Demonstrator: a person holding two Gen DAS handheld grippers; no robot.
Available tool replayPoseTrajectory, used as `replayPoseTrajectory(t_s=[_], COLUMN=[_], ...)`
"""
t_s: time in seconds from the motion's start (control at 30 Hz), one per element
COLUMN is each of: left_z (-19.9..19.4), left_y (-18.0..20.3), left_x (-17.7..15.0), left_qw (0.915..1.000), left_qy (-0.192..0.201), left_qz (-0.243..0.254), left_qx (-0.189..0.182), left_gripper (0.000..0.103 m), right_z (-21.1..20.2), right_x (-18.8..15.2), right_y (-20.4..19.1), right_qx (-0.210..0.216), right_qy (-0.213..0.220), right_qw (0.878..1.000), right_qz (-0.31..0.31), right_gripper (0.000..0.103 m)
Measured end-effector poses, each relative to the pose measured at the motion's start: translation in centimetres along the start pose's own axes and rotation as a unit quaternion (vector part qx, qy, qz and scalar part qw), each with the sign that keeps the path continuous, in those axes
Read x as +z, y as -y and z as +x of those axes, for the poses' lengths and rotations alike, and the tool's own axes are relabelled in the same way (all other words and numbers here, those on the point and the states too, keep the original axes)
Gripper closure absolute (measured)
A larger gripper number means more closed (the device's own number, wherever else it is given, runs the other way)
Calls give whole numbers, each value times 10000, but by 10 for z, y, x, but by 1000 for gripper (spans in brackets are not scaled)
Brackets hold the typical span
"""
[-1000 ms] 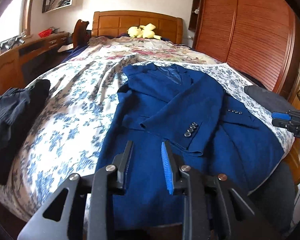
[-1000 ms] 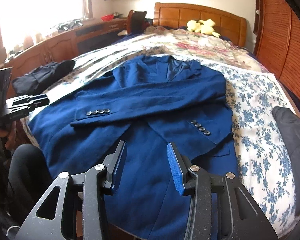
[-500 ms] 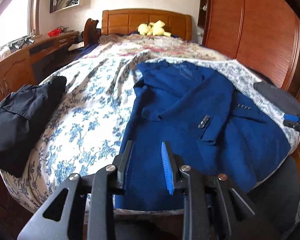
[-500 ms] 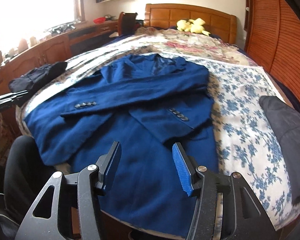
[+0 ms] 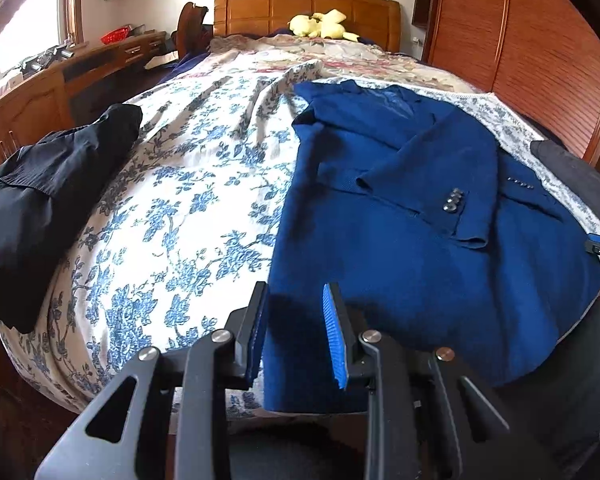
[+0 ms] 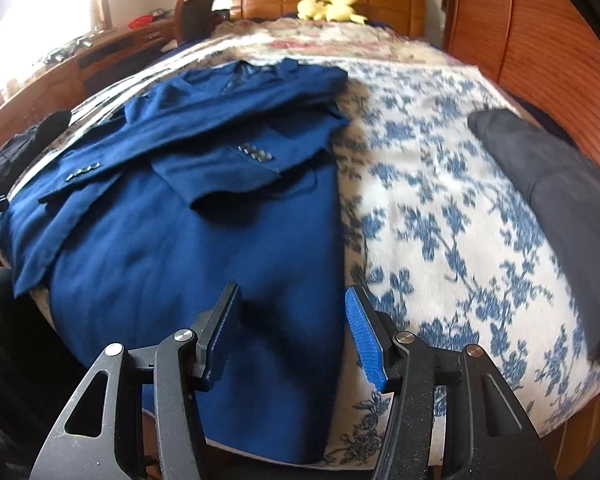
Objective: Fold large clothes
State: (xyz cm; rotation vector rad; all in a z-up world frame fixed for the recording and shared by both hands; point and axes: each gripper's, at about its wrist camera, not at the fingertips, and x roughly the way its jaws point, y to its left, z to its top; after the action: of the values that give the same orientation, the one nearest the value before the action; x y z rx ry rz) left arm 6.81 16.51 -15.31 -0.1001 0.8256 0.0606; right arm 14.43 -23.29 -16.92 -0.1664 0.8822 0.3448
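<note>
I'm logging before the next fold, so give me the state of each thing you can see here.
blue jacket: flat on bed, sleeves folded across front, hem hanging over the edge.
black garment: folded, near left edge.
dark grey garment: lying near right edge.
left hand-held gripper: open, empty.
right hand-held gripper: open, empty, just widened.

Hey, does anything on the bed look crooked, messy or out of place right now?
Nothing stands out. The blue jacket lies flat on the floral bedspread with both sleeves crossed over its front; only its bottom hem hangs over the near edge.
</note>
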Motion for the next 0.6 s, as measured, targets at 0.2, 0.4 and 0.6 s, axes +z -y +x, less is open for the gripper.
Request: replayPoseTrajectory(t_s=[0.2, 0.4, 0.6], left_z=[11, 12, 13], left_y=[-5, -15, -15], left_x=[-3, -7, -7], left_qw=[9999, 9998, 9999], left_qy=[-123, -65, -106], left_qz=[29, -160, -120], left_qx=[55, -63, 23], left_gripper=[65, 56, 52], right_z=[5, 4, 0], right_x=[-10, -10, -11], right_y=[1, -1, -6], right_qx=[46, 58, 189], right_qy=[-29, -36, -51], right_qw=[9999, 9999, 9992], right_qz=[-113, -156, -339], right_gripper=[48, 48, 66])
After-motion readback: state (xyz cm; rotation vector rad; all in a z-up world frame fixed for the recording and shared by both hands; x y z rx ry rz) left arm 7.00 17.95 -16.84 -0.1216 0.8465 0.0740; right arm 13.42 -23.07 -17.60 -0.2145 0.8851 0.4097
